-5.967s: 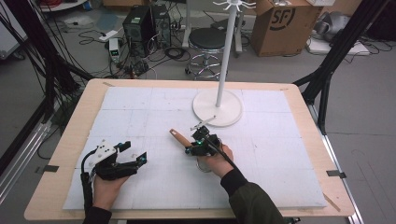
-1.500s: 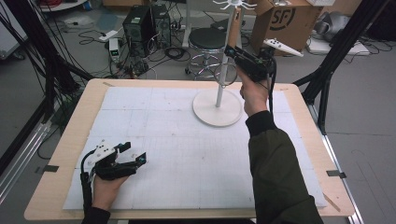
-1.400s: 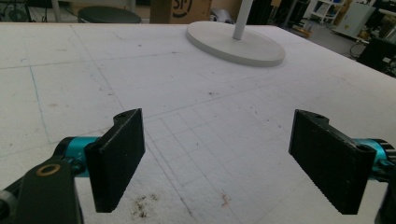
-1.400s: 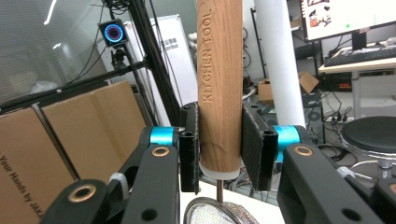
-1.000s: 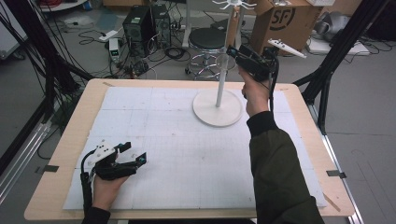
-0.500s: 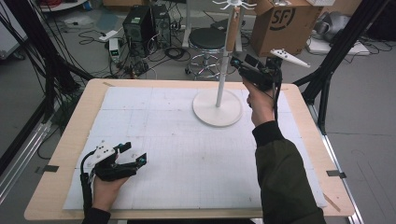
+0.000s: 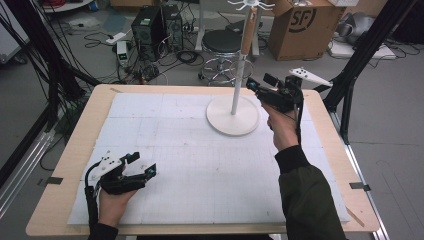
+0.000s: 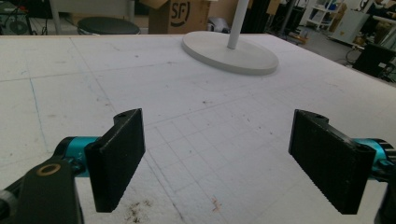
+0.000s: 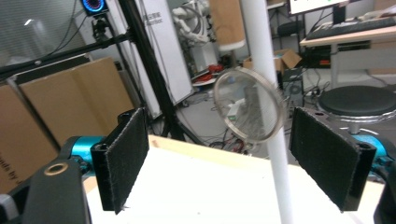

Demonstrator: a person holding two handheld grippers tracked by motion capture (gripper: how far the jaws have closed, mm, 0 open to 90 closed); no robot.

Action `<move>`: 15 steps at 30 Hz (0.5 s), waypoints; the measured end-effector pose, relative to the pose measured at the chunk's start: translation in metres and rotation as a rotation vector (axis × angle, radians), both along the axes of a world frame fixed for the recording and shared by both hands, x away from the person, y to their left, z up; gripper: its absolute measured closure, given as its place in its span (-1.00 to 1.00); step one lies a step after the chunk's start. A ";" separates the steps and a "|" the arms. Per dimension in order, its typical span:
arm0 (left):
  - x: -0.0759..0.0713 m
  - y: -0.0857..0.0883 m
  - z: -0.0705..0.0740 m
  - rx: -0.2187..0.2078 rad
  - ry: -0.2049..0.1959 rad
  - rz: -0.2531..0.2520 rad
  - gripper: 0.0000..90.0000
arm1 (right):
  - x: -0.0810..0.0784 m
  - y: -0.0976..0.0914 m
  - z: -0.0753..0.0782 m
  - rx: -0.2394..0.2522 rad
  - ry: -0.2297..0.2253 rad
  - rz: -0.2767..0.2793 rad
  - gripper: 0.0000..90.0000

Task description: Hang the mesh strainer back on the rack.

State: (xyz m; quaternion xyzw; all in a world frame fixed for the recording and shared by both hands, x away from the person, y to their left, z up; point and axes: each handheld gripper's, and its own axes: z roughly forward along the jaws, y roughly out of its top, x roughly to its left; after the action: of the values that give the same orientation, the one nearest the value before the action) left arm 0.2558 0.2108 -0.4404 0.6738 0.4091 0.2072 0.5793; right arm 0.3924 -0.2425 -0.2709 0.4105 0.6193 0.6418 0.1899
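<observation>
A small round mesh strainer point(image 9: 250, 105) with a wooden handle point(image 7: 247, 29) hangs from the top hooks of the white stand point(image 7: 233, 116), against its pole point(image 9: 268, 116). My right gripper point(image 7: 261, 83) hovers just right of the pole, above the stand's base. It is open, and its jaws have just been opening. In the right gripper view the strainer shows beyond the gripper point(image 9: 219, 158), and the pads do not touch it. My left gripper point(image 7: 143, 164) rests on the white mat near the front left, open, with nothing in it point(image 8: 219, 163).
A white gridded mat point(image 7: 190, 165) covers the wooden table point(image 7: 65, 165). Behind the table stand a black stool point(image 7: 225, 42), a cardboard box point(image 7: 305, 25) and computer gear with cables on the floor. Black frame legs point(image 7: 350, 75) rise at the right.
Six seconds ago my right gripper held the strainer low over the mat. Over the last second it has drawn down and to the right, away from the stand's top. The left has not moved.
</observation>
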 end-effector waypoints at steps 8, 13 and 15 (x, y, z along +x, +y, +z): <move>-0.002 -0.002 0.002 0.001 -0.017 -0.010 -0.58 | -0.021 -0.009 -0.019 -0.025 0.012 0.041 -0.65; -0.001 -0.005 0.002 0.000 -0.016 -0.017 -0.58 | -0.028 -0.013 -0.033 -0.078 0.059 0.067 -0.65; -0.001 -0.005 0.002 -0.006 -0.018 -0.018 -0.59 | -0.031 -0.014 -0.038 -0.105 0.058 0.073 -0.65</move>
State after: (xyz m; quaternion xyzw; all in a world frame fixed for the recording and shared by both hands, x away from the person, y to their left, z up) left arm 0.2545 0.2055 -0.4387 0.6740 0.3985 0.2069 0.5866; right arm 0.3612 -0.2569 -0.3085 0.3955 0.6718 0.6029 0.1695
